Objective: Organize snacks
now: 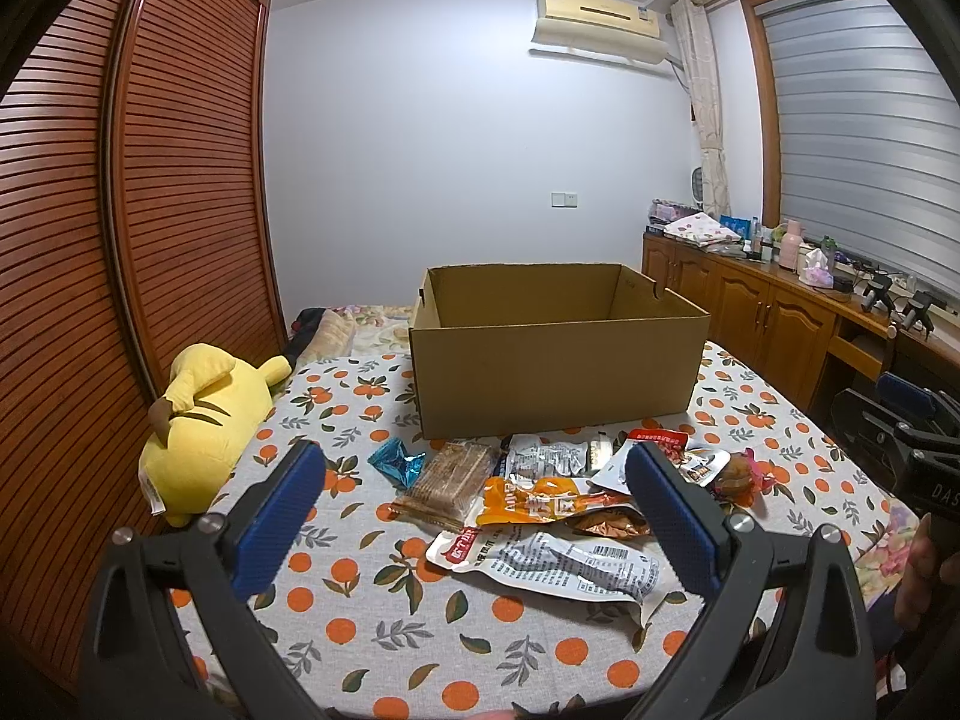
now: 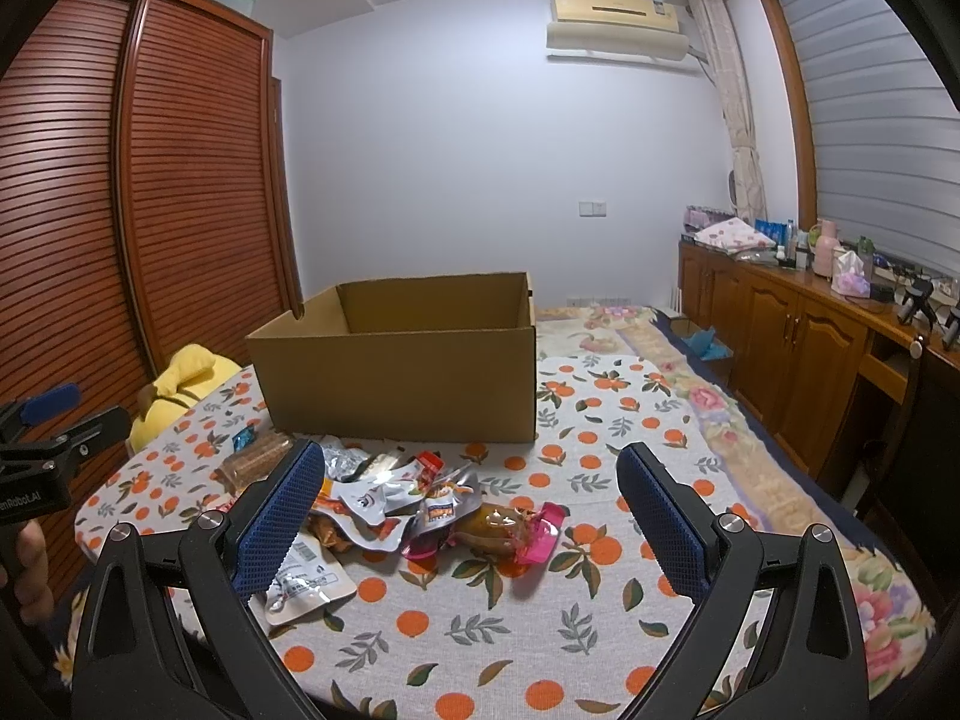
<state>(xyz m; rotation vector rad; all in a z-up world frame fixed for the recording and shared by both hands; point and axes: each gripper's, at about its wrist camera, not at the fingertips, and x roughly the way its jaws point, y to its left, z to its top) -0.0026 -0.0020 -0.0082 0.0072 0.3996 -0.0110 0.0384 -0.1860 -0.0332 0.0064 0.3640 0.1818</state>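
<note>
An open, empty cardboard box (image 1: 558, 354) stands on the table with the orange-print cloth (image 1: 360, 630); it also shows in the right wrist view (image 2: 402, 384). Several snack packets lie in front of it: a brown cracker pack (image 1: 447, 480), a blue foil packet (image 1: 396, 461), an orange pouch (image 1: 540, 501), a silver pouch (image 1: 564, 564) and a pink-wrapped snack (image 2: 510, 531). My left gripper (image 1: 474, 480) is open and empty above the packets. My right gripper (image 2: 468, 480) is open and empty, above the pile's right side.
A yellow plush toy (image 1: 204, 414) lies at the table's left edge. A louvred wooden wardrobe (image 1: 120, 210) stands on the left. A wooden sideboard (image 2: 798, 324) with bottles runs along the right wall. A bed with a floral cover (image 2: 636, 324) lies behind the table.
</note>
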